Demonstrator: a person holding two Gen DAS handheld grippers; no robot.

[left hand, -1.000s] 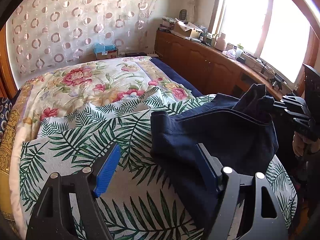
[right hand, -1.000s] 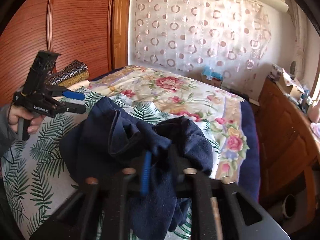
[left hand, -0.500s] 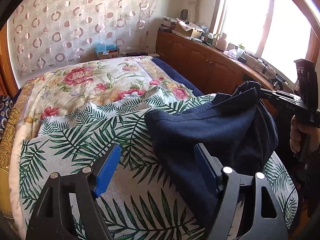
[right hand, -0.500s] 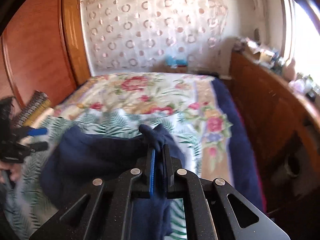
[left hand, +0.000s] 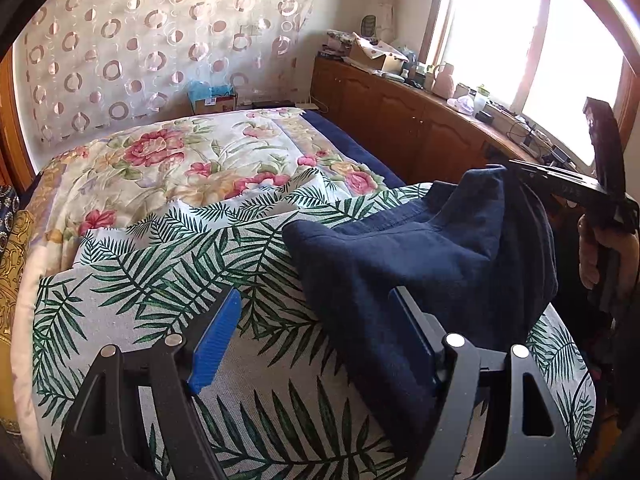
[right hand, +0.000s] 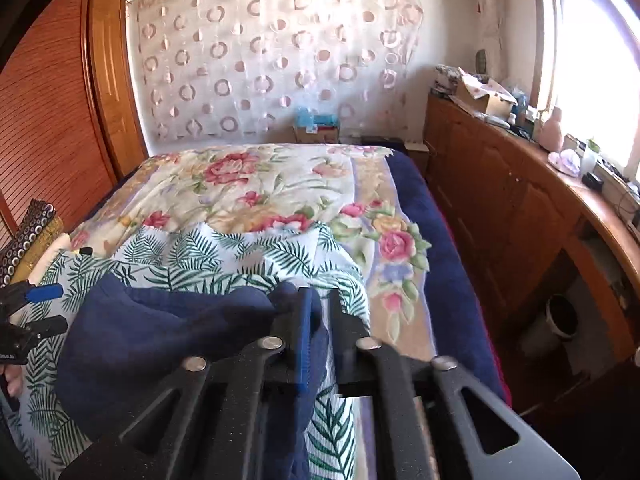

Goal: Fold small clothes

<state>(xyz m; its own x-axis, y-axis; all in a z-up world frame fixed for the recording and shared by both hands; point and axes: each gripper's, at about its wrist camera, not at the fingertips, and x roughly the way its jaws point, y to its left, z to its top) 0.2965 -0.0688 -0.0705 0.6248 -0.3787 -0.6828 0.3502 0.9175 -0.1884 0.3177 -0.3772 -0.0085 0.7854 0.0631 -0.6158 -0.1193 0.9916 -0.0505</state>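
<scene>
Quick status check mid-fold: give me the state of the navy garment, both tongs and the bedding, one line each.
Navy garment: bunched on the palm-leaf sheet, one corner raised at the right tongs, not folded flat.
Right tongs: jaws opening, cloth between them.
Left tongs: open wide, garment edge between the jaws, not gripped.
Palm-leaf sheet: spread over the bed, wrinkled.
Floral quilt: lying spread behind it.

Navy garment point(left hand: 420, 264), bunched, on palm-print sheet point(left hand: 160, 276)
</scene>
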